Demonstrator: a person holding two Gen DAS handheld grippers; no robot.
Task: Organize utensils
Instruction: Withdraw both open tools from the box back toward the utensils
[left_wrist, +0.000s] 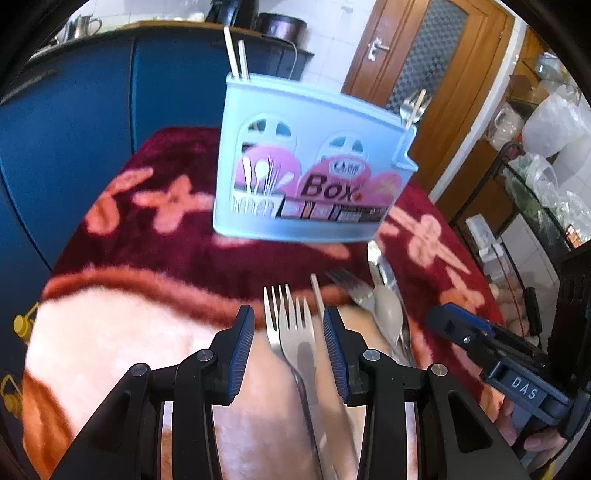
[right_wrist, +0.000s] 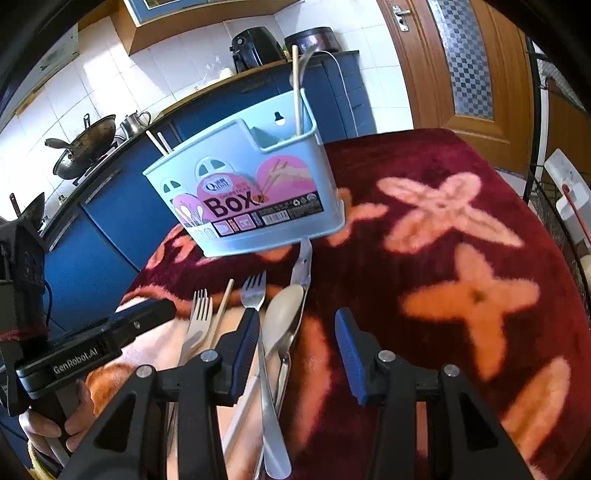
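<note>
Fingers of the left gripper (left_wrist: 289, 350) stand apart with nothing pressed between them, and they straddle a pair of overlapping forks (left_wrist: 291, 325) lying on the blanket-covered table (left_wrist: 110, 343). The forks' tines point away from the fingers toward the blue utensil box (left_wrist: 310, 166), and their handles run back beneath the gripper, so their long axis lies roughly along the line the fingers point. A single pale chopstick (left_wrist: 317, 295) lies just beside the forks, by the finger nearer the other gripper.

The right gripper (right_wrist: 295, 343) likewise has its fingers apart and empty. Its inner finger (right_wrist: 245, 343) sits over the handle of a steel fork (right_wrist: 255, 291), while a pale spoon (right_wrist: 282, 314) lies in the gap beside that finger, bowl toward the box and handle running back under the gripper. A knife (right_wrist: 303, 262) lies beyond the spoon, its far end reaching the foot of the box.

The left gripper looks better lined up: the forks are centred in its gap, so closing there would probably catch both at once unless it shifts sideways to single one out. Whether either gripper already touches the table I cannot tell.
</note>
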